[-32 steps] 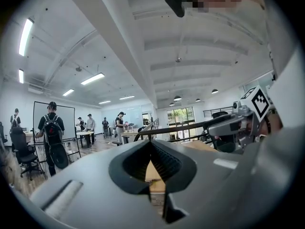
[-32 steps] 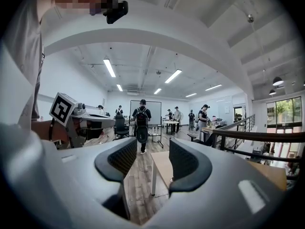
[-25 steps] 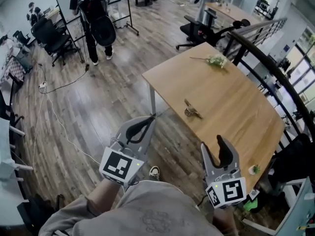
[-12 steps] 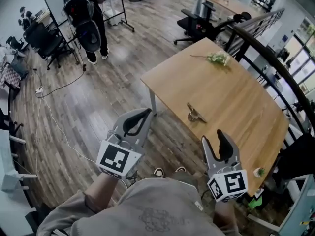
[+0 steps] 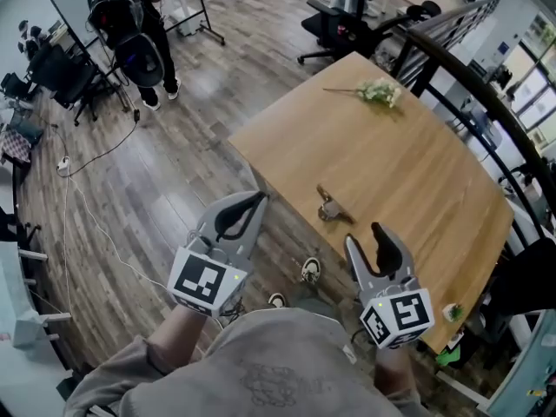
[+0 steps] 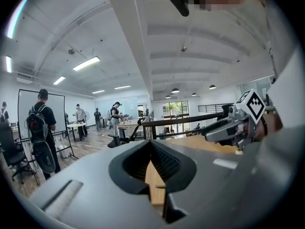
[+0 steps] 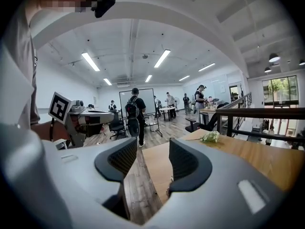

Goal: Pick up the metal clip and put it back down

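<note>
The left gripper is held up over the wood floor, off the left side of the table. Its own view shows its two fingers pressed together at the tips, with nothing between them. Only a thin strip of table wood shows through the gap behind the tips.

The metal clip lies on the table, close to the edge nearest the person and about halfway along it. It is small, grey and shiny, with thin bits sticking out to each side. Nothing touches it.

The right gripper is held near that same edge, a little way short of the clip. Its fingers are spread wide apart and hold nothing.

A sprig of white flowers lies near the far corner of the table.

Only the head view shows the clip clearly. It also shows the person's shoe on the floor. The two gripper views show the ceiling lights, and each one shows the other gripper. All three views show a person with a backpack by a whiteboard.
</note>
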Available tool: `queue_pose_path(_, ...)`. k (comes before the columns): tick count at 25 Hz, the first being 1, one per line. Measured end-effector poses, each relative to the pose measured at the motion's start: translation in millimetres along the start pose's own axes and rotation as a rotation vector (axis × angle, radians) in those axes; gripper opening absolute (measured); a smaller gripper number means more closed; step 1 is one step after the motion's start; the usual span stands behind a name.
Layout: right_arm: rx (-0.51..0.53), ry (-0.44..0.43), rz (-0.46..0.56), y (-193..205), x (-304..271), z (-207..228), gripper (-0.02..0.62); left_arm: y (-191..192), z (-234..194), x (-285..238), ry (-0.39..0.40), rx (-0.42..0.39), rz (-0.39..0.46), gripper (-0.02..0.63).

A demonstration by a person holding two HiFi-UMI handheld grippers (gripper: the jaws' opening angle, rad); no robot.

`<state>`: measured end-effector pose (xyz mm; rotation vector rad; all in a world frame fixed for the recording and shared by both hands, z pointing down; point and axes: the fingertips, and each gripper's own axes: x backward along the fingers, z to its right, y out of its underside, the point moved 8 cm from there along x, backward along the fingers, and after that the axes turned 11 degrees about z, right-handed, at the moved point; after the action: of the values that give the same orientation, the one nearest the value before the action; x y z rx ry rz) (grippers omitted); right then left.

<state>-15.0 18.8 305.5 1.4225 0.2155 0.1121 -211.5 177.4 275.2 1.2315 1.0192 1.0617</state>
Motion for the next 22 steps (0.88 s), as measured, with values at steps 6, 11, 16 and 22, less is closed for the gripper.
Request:
queue_pose_path(6,-0.012,-0.022,-0.035,5.0,-41.6,55.4,0.196,9.6,-11.6,-61.3,-0.007,-0.029,-0.037,0.002)
queue_pose_path(11,-0.014,-0.048,-0.083,14.4,-72.4,90.8,0.196,20.7,-17.1,-101.3,-0.01,-0.04,-0.07,0.002)
queue_pose_path(16,0.005,-0.088,-0.159,33.1,-91.7,116.3,0.196,35.2,-17.1,-128.7,-0.021,-0.037,-0.113,0.002)
queue_pose_path(22,-0.012,-0.141,-0.237,61.1,-105.7,126.1,0.196,55.1,-16.3,-143.2,-0.043,-0.028,-0.172,0.002)
